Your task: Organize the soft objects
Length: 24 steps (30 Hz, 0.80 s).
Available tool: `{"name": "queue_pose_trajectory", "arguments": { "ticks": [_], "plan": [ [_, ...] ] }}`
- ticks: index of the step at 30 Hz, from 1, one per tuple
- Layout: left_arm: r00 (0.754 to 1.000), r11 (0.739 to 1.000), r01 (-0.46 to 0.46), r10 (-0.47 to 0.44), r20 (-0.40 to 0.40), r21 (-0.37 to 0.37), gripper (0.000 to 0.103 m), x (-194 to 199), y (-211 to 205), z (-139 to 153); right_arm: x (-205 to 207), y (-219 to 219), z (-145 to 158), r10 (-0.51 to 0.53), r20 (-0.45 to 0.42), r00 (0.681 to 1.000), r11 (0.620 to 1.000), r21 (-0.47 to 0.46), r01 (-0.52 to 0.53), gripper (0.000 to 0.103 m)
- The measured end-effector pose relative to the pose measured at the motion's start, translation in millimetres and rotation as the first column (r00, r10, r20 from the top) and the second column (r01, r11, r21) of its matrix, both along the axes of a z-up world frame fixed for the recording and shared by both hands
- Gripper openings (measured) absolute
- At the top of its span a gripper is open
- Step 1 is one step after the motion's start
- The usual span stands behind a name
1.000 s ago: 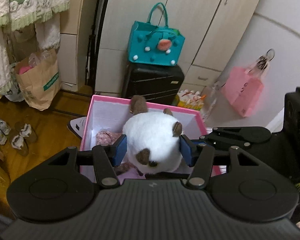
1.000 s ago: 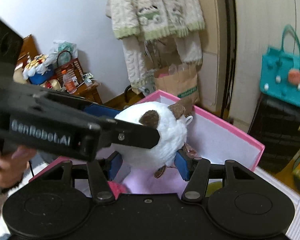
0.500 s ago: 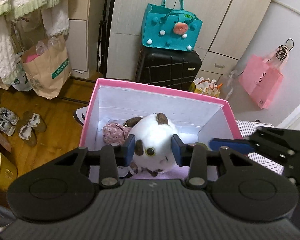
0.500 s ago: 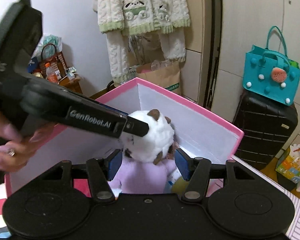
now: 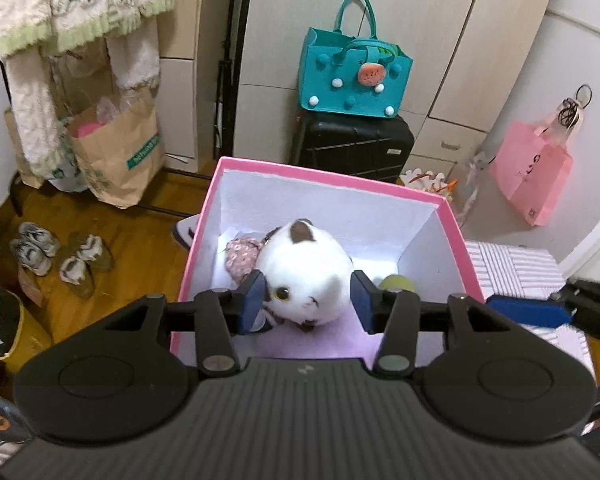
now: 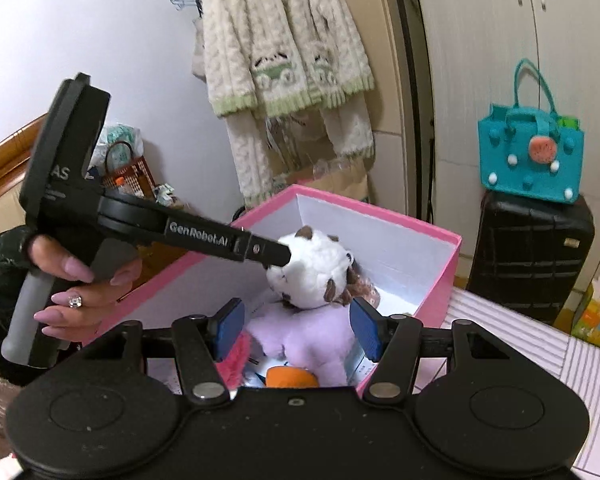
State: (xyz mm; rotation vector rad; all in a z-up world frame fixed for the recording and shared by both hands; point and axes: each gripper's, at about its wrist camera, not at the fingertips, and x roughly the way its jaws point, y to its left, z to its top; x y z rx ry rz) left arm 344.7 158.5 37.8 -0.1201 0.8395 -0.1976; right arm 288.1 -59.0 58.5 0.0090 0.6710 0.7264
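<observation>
Two claws over pink box (image 5: pixel 454 236), left claw (image 5: pixel 306 300) released around plush (image 5: pixel 308 272), right claw (image 6: pixel 296 330) spread empty, orange toy (image 6: pixel 290 376) visible only from right.

I see the white plush toy (image 5: pixel 306 276) with brown patches sitting atop a lilac plush (image 6: pixel 312 336) inside the pink box (image 5: pixel 454 228).

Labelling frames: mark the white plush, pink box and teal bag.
white plush (image 5: pixel 304 268), left wrist view, its head
pink box (image 5: pixel 324 180), left wrist view, far rim
teal bag (image 6: pixel 530 164), right wrist view, front panel
</observation>
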Motion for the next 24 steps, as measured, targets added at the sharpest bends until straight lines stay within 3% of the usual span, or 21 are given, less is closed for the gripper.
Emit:
{"name": "queue_pose_trajectory", "arguments": {
  "ticks": [7,12,18,24],
  "plan": [
    [1.0,0.996,0.003,-0.004,0.013,0.084,0.064,-37.8,-4.2,25.9,-19.0,-9.1,16.2,-0.042,0.039,0.998,0.999,-0.008,0.043,0.066],
    [0.999,0.993,-0.014,0.008,0.052,0.117,0.089,-68.9,-6.1,45.4,-36.5,-20.0,21.8,-0.061,0.056,0.997,0.998,-0.003,0.061,0.068],
    [0.997,0.975,-0.04,0.025,0.071,0.218,0.098,-110.3,-17.1,61.6,-60.7,-32.3,28.1,-0.098,0.067,0.993,0.995,-0.027,0.1,0.07],
    [0.991,0.966,-0.046,0.011,0.137,0.255,0.103,-158.4,-30.7,74.9,-89.5,-46.0,38.9,-0.142,0.095,0.985,0.989,-0.034,0.146,0.073]
  ]
}}
